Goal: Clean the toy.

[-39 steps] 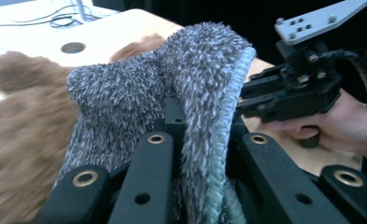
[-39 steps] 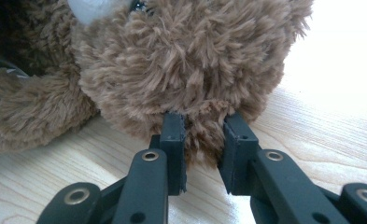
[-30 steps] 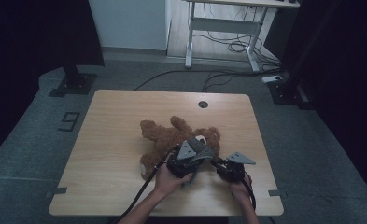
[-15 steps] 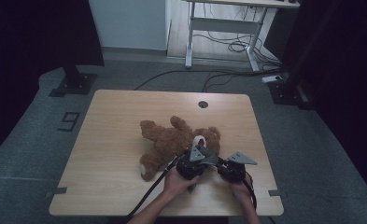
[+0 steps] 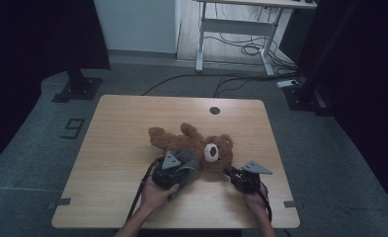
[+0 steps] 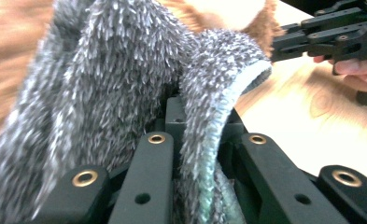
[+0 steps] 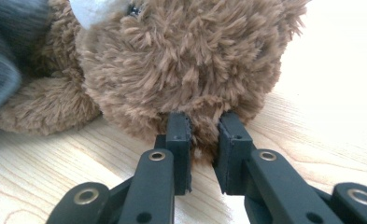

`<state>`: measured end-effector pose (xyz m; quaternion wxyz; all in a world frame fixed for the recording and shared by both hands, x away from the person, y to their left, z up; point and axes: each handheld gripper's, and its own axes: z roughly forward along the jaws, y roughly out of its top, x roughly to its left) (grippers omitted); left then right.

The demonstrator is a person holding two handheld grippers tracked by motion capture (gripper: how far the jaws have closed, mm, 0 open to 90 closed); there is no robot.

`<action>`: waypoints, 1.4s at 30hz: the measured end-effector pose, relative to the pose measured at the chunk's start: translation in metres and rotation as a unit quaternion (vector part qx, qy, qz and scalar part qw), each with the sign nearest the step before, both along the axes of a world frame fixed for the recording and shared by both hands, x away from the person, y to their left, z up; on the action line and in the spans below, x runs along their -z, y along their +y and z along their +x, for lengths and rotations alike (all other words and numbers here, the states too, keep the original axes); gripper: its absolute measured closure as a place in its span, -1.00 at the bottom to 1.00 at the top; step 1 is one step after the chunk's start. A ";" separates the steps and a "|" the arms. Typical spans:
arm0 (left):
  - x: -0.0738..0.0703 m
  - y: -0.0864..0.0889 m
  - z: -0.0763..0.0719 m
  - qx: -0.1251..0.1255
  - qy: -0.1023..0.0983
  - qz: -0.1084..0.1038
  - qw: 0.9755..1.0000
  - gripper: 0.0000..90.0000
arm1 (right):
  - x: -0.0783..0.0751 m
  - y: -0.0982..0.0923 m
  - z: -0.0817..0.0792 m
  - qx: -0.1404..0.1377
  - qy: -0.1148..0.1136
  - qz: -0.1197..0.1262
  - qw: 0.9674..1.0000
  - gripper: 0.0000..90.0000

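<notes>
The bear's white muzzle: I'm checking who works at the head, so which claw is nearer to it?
Right. The right claw pinches fur at the head of the teddy bear, just below the white muzzle. The left claw grips a grey cloth over the bear's body, farther away.

Teddy bear's (image 5: 194, 145) belly is being hidden by grey cloth (image 5: 184, 165); left gripper's (image 6: 197, 140) jaw tips are being buried in it.
</notes>
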<state>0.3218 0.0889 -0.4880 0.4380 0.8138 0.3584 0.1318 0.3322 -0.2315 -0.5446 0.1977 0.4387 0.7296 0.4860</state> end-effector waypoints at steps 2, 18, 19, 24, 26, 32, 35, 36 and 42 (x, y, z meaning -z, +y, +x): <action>-0.001 0.013 -0.004 -0.008 -0.004 -0.001 1.000 0.77 | 0.000 0.000 0.000 0.001 0.000 0.000 1.000 0.71; -0.007 0.023 -0.014 -0.004 -0.022 -0.020 1.000 0.78 | 0.000 0.000 0.001 0.003 0.001 0.009 1.000 0.72; -0.011 0.012 -0.013 0.006 -0.024 -0.021 0.999 0.78 | 0.000 0.000 0.001 0.002 0.001 0.009 1.000 0.72; -0.022 -0.038 -0.008 0.052 -0.029 -0.023 0.998 0.78 | -0.001 -0.001 0.000 0.000 -0.002 0.012 1.000 0.72; -0.021 -0.067 -0.005 0.077 -0.026 -0.014 0.997 0.78 | -0.001 -0.001 0.000 -0.001 -0.003 0.013 1.000 0.73; -0.002 -0.128 0.003 0.115 -0.010 0.025 0.993 0.78 | -0.001 -0.002 0.000 -0.005 -0.005 0.019 1.000 0.73; 0.010 -0.135 0.011 0.101 0.009 0.025 0.995 0.78 | -0.002 -0.003 0.000 -0.008 -0.007 0.023 1.000 0.73; 0.013 -0.135 0.013 0.096 0.018 0.022 0.995 0.78 | -0.001 -0.003 0.000 -0.009 -0.006 0.023 1.000 0.73; 0.020 -0.122 0.012 0.074 0.022 0.034 0.996 0.78 | 0.001 -0.003 0.001 -0.008 -0.002 0.021 1.000 0.74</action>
